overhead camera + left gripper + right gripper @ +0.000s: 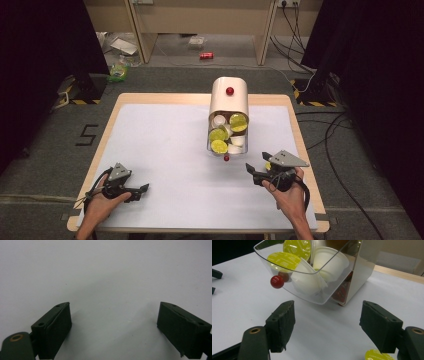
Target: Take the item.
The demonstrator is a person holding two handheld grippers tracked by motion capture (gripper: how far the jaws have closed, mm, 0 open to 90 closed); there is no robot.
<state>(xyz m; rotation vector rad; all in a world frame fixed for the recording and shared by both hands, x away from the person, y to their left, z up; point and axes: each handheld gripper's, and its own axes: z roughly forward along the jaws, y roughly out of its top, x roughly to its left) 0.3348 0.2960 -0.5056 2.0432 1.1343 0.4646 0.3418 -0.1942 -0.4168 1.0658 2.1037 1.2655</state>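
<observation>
Capsule dispenser point(229, 97): cream housing w/ red knob point(229, 91) on top, standing at far-centre of bench point(150, 145). Long axis runs far-to-near; open end faces the person. Clear drawer point(294, 287) is pulled out toward near edge, its own red knob point(277, 281) at the front lip. Drawer holds white capsules point(329, 263) w/ lime-green foil lids point(283, 260); lids carry small print, too blurred to read. Capsules lie jumbled, some lid-up, some on their sides.

One loose green-lid capsule point(379, 355) lies on bench just beside right tongs point(327, 322), near their right jaw; its lettering is not legible.

Right tongs: jaws apart, nothing between pads, pointed at drawer front, near it but not touching. In high view right tongs point(260, 167) sit near-right of drawer, held by right hand point(287, 192).

Left tongs point(113, 327): jaws wide apart, empty, over bare white bench surface. In high view left tongs point(140, 191) are at near-left, well apart from dispenser, held by left hand point(102, 202).

Floor beyond bench: a "5" marked at left point(87, 135).
</observation>
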